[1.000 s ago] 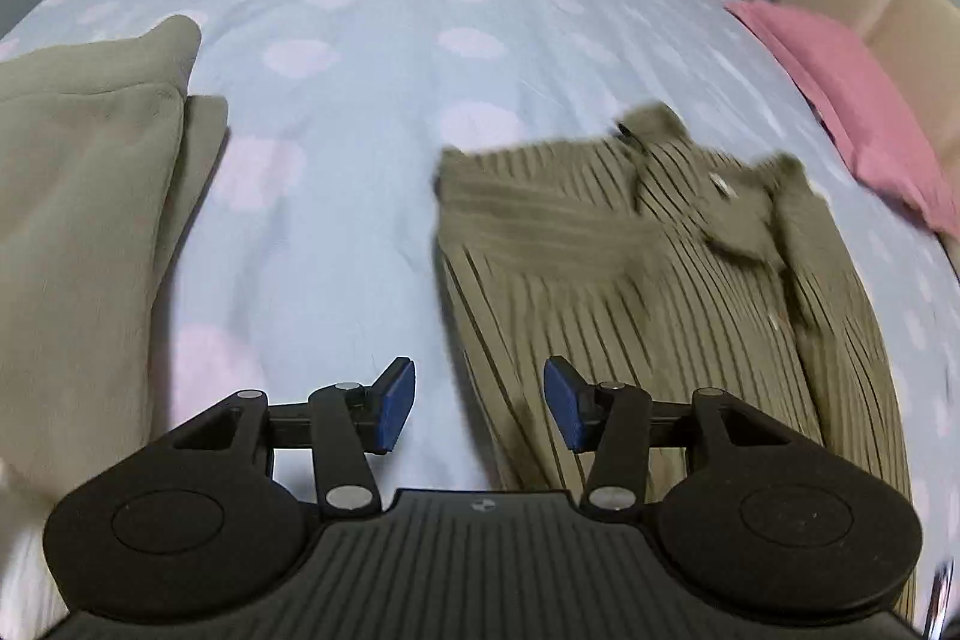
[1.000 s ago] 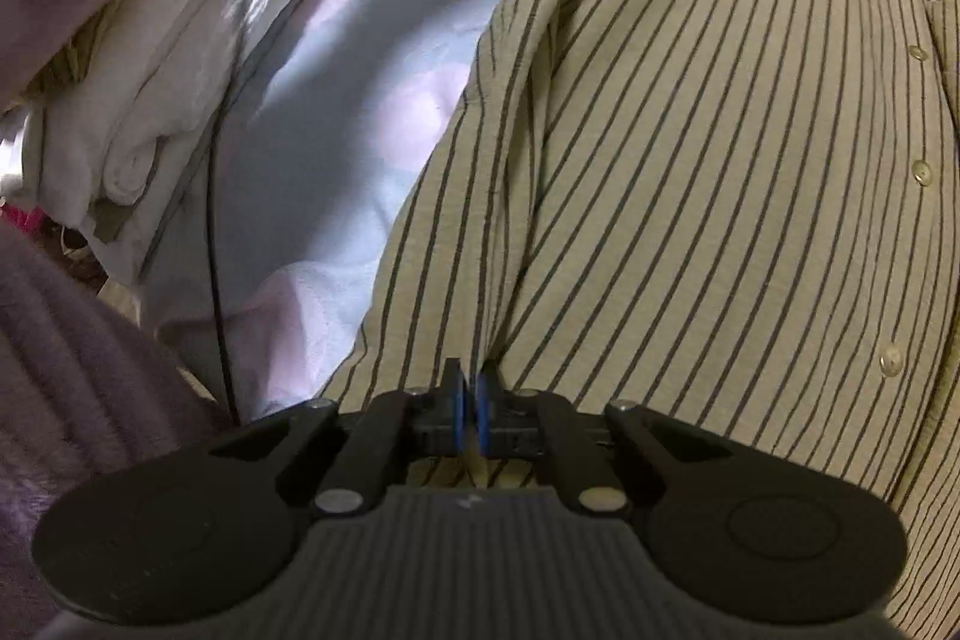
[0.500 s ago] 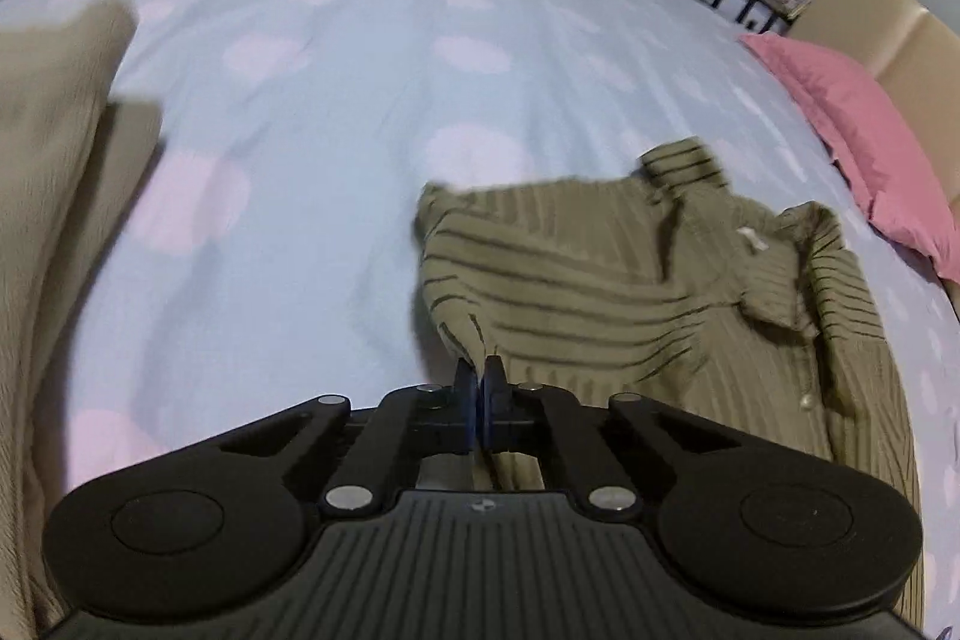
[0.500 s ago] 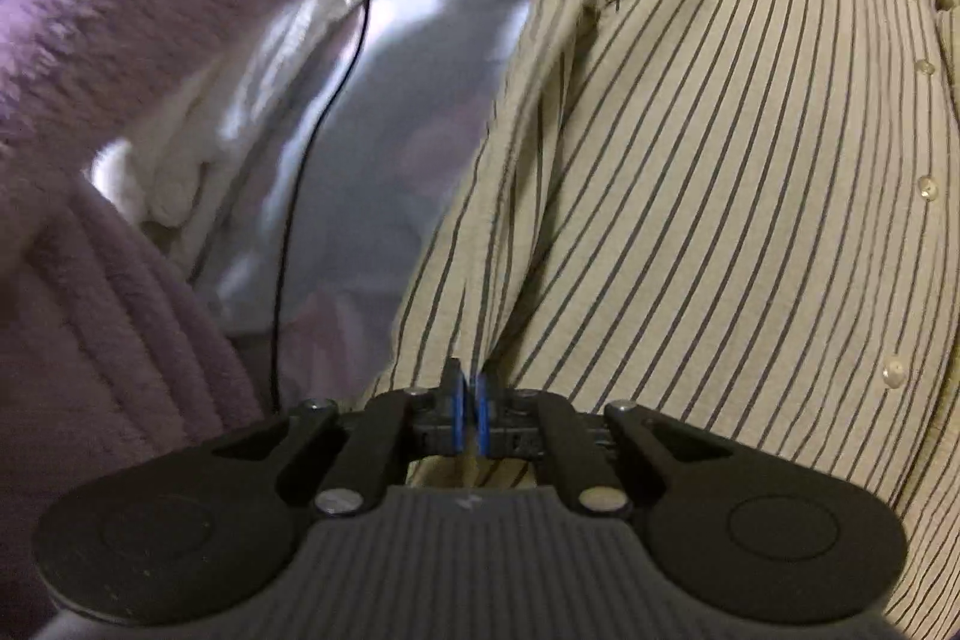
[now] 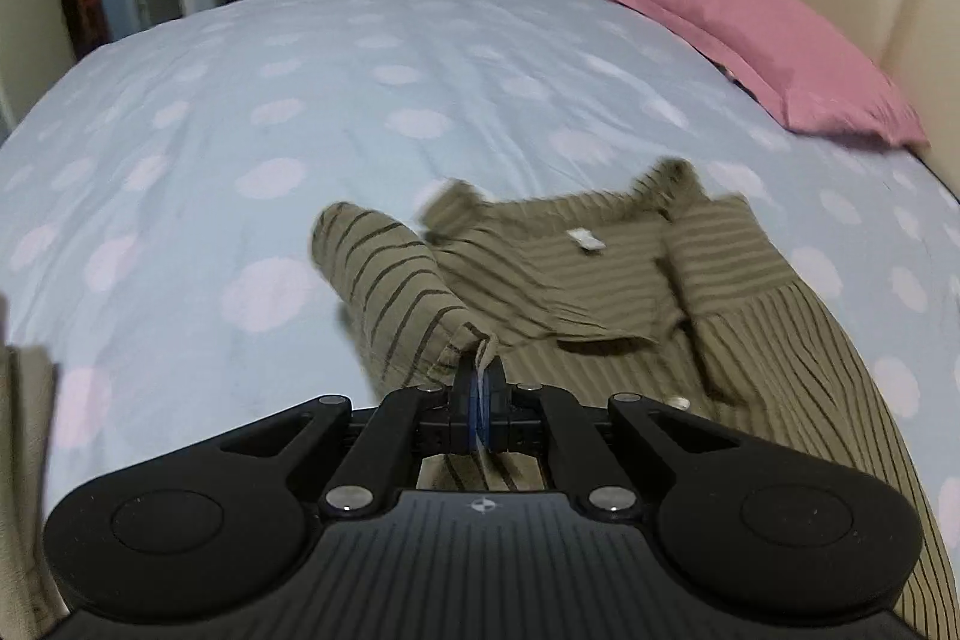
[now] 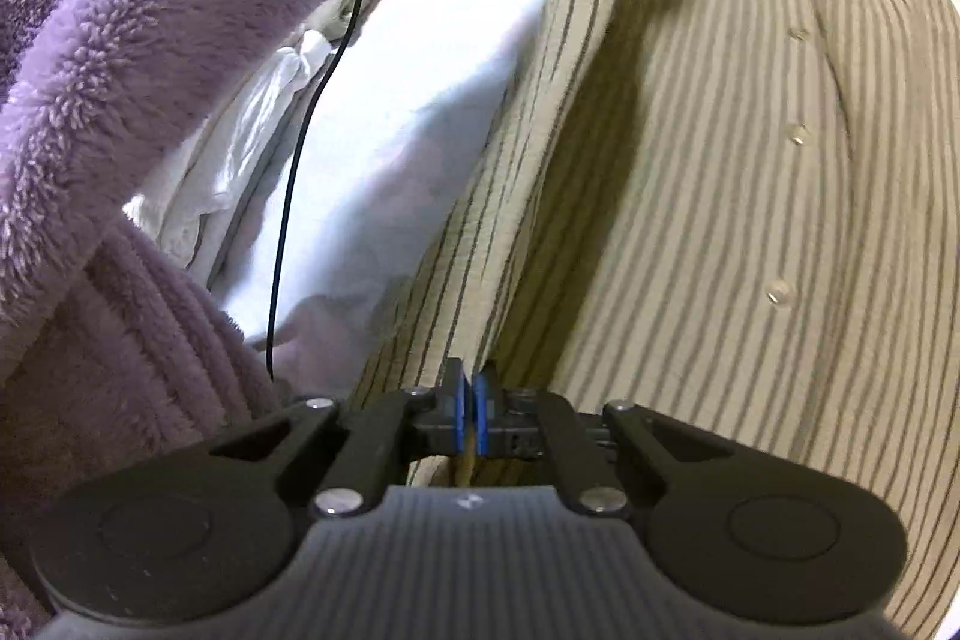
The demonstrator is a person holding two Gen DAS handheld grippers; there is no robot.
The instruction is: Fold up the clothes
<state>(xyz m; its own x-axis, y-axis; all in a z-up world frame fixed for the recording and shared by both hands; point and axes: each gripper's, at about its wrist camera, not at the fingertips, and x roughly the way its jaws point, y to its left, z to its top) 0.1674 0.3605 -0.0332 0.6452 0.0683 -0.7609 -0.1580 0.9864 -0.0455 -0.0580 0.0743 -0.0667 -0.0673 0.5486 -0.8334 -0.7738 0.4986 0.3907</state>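
Where a sec ago its jaws stood apart, the left hand-held gripper is now clamped on a fold of the striped shirt, lifting a rounded sleeve hump at 11 o'clock. Right hand-held gripper was & is pinched on the shirt's side edge. Shirt lies on the dotted bed. Left view only: pink pillow at 1 o'clock. Right view only: fuzzy purple sleeve, black cable, button row.

No legible text, label or number anywhere
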